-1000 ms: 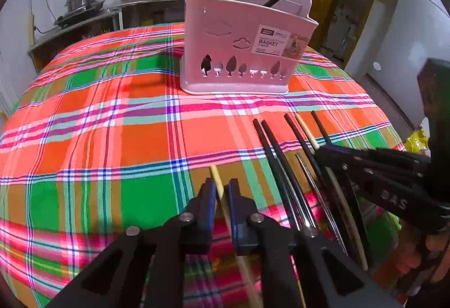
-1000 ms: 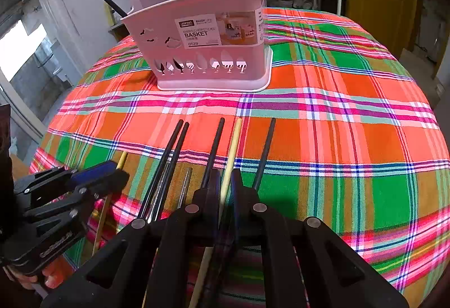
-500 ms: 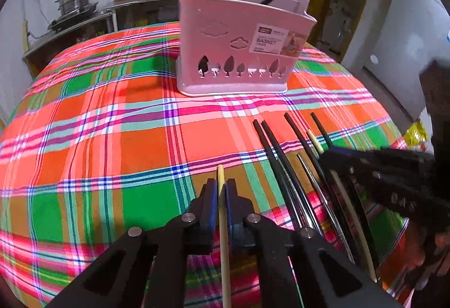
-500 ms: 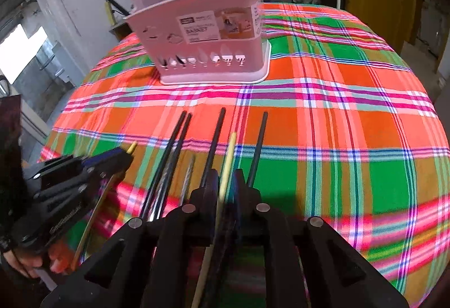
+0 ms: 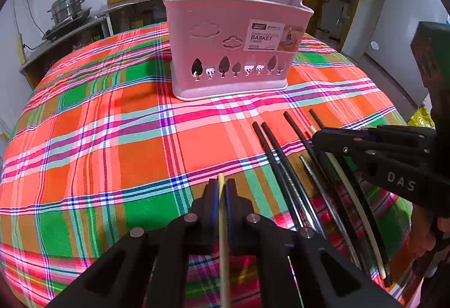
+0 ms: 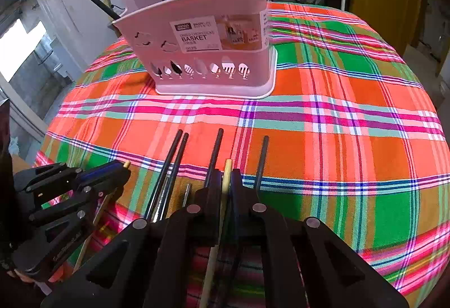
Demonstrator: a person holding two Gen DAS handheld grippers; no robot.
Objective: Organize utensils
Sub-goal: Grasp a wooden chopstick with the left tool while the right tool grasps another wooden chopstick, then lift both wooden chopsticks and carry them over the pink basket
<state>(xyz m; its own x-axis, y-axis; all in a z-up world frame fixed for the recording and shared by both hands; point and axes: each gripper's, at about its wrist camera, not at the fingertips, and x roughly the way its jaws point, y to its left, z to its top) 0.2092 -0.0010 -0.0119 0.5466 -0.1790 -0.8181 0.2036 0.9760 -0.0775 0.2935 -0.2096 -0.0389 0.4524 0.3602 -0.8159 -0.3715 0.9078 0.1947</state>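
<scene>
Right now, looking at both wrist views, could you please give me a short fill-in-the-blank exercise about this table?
1. The pink basket already holds ____ black chopsticks.
2. The left gripper is shut on a ____-coloured chopstick.
3. The label on the basket reads ____.
4. The tablecloth has a ____ pattern.

Missing words: two; light wood; BASKET; plaid

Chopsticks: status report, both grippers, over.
Left gripper shut on pale chopstick. Right gripper closing on another pale chopstick. Black chopsticks still on cloth. Path to pink basket clear.
</scene>
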